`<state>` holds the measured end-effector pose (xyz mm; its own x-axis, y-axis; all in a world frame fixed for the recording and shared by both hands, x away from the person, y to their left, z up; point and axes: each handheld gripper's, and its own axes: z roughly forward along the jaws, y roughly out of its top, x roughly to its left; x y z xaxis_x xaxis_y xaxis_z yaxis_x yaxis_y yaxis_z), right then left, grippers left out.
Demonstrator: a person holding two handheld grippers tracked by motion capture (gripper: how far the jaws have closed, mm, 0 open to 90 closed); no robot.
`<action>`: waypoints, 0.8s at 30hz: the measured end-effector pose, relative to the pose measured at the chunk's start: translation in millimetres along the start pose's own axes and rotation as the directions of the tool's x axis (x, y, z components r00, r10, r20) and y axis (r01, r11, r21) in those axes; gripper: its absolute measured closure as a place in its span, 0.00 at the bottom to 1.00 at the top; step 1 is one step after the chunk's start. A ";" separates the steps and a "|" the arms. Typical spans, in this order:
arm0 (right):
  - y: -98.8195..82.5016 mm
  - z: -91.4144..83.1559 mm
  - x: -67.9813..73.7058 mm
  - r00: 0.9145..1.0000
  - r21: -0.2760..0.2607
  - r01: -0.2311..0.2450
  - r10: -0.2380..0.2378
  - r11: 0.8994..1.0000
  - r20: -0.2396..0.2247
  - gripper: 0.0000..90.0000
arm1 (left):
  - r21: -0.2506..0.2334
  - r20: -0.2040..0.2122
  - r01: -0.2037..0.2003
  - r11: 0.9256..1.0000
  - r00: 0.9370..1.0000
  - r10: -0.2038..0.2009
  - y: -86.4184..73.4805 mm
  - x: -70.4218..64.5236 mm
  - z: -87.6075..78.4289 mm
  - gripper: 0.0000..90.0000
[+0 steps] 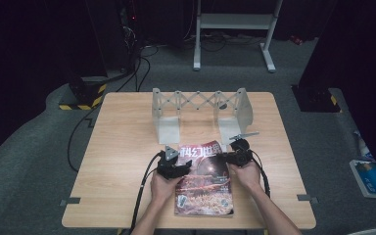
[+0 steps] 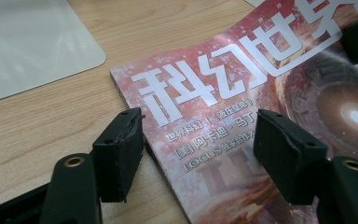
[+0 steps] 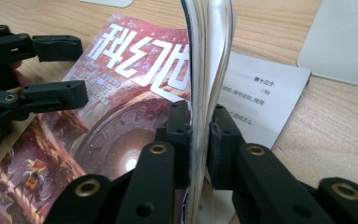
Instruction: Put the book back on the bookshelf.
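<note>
Magazine laid flat on wooden table before grey expanding rack, its front edge pages pinched and lifted by right gripper, left gripper held agape astride the spine corner, nothing gripped.

The wooden table stands on grey carpet. Dark curtains surround the area. A white metal frame stands behind the table.

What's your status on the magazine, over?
Right gripper shut on the magazine, edge pages lifted. Left gripper open, straddling its spine corner. Bookend rack stands beyond, not in the way.
</note>
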<state>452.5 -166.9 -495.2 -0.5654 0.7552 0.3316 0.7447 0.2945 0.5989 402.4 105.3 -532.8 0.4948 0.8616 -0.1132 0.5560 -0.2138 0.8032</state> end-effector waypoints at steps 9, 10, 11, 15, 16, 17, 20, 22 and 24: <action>-2.0 -7.0 4.7 0.998 -0.041 0.060 -0.061 0.997 -0.019 0.95 | -0.002 0.025 0.036 0.999 0.999 -0.036 -0.4 4.1 -1.9 0.32; -2.2 -7.6 4.5 0.997 -0.047 0.066 -0.067 0.997 -0.023 0.95 | -0.003 0.026 0.037 0.999 0.999 -0.037 -0.4 4.2 -2.0 0.32; -2.5 -9.1 4.7 0.997 -0.055 0.074 -0.076 0.996 -0.028 0.95 | -0.003 0.028 0.037 0.999 0.999 -0.036 -0.5 4.2 -1.9 0.31; -2.5 -14.2 4.5 0.993 -0.075 0.097 -0.101 0.993 -0.056 0.95 | -0.003 0.068 0.052 0.999 0.996 -0.052 -0.4 5.2 -1.8 0.25; -2.6 -15.3 4.4 0.993 -0.078 0.097 -0.102 0.992 -0.063 0.95 | -0.003 0.073 0.053 0.999 0.996 -0.053 -0.5 5.3 -1.9 0.24; -2.8 -17.3 4.1 0.991 -0.090 0.101 -0.108 0.991 -0.075 0.95 | -0.003 0.075 0.053 0.999 0.996 -0.052 -0.5 5.3 -1.8 0.24; -3.2 -19.5 4.3 0.991 -0.099 0.097 -0.106 0.990 -0.084 0.95 | -0.002 0.081 0.053 0.999 0.995 -0.052 -0.5 5.9 -1.8 0.23; -3.7 -21.6 4.4 0.990 -0.112 0.098 -0.108 0.989 -0.093 0.95 | -0.003 0.082 0.053 0.999 0.995 -0.052 -0.5 5.9 -1.8 0.22; -4.1 -23.9 5.0 0.989 -0.122 0.099 -0.112 0.988 -0.101 0.95 | -0.003 0.086 0.055 0.998 0.995 -0.055 -0.5 6.1 -1.6 0.22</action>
<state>438.1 -178.4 -478.5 -0.6782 0.6544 0.3343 0.6358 0.2945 0.7134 404.0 111.4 -532.9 0.5194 0.8290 -0.2072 0.5803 -0.1642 0.7977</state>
